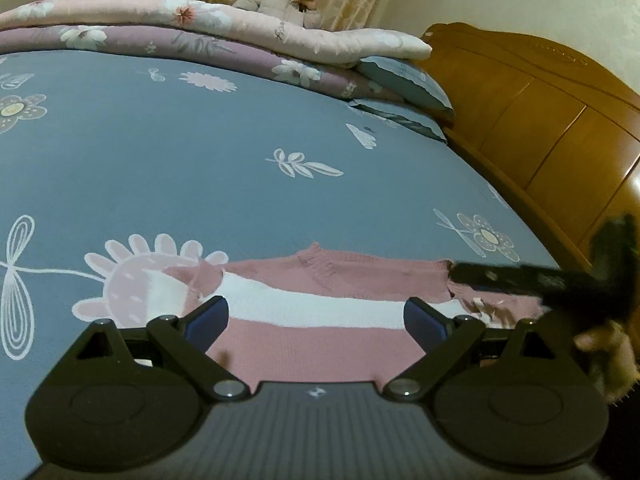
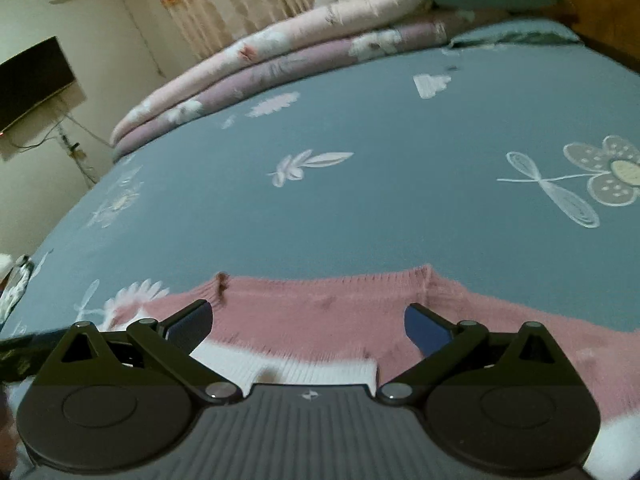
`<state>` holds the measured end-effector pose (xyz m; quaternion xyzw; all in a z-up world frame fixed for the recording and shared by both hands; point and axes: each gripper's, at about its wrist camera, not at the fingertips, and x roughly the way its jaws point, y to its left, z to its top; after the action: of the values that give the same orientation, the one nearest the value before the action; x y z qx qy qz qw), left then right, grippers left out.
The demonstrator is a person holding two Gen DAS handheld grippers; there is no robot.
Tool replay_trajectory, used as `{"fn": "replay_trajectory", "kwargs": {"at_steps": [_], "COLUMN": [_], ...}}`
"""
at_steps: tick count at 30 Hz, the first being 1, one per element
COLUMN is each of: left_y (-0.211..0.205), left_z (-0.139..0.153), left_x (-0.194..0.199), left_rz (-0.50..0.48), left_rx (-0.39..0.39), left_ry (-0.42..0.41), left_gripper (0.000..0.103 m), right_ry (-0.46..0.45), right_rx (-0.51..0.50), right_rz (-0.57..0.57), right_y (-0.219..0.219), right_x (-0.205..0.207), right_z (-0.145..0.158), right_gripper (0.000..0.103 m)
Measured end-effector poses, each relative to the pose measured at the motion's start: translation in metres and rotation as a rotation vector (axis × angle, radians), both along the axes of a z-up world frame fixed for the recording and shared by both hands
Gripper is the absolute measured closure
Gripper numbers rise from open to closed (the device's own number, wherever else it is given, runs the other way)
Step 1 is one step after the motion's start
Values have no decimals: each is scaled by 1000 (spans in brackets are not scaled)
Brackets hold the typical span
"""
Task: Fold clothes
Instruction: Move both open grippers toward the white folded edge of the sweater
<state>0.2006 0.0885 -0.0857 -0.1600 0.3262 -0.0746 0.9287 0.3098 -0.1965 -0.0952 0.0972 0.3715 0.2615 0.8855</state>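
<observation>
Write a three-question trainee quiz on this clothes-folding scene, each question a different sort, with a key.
1. True or false: the left gripper is clamped on the sweater.
2. Multiple choice: the sweater lies on (A) a wooden floor, (B) a blue flowered bedsheet, (C) a chair.
3. Fill in: the sweater is pink with a ____ stripe.

Key:
1. False; its jaws stand wide apart, as do those of the right gripper.
2. B.
3. White.

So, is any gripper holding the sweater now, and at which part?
Nothing is held. The left gripper and the right gripper are both open above the pink and white sweater, fingers apart with no fabric pinched.
</observation>
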Motion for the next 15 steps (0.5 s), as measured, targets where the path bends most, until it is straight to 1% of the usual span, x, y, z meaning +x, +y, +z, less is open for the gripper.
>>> {"fn": "replay_trajectory", "kwargs": {"at_steps": [3,6,8,10,12,14,15], "left_y": [-3,-3,-1,1,0,-5,-9], "left_z": [-2,-3,-1,1,5,8,9], "left_x": [2,3,5,10,16,25,31], "left_rz": [-9,-23,-23,-33,-58,-95,-113], "left_rx": [6,-9,-34,-55,-76,-86,-94], "left_ry": [6,10,14,20,19,21,28], "left_gripper": [9,9,9,9,9,9,9], "right_ry": [17,68,29,42,18,-33,-74], "right_rx": [-32,-57,-63,-70,-52,-75,-105], "right_rz": [5,8,15,9,1,2,-1], "right_y": [-2,6,10,12,8,5,2], "right_x": [-12,0,7,13,7,-8,-18], "right_z": [-5,-24,-26,-22,-13,-5,-2], "right_gripper": [0,0,0,0,0,0,0]}}
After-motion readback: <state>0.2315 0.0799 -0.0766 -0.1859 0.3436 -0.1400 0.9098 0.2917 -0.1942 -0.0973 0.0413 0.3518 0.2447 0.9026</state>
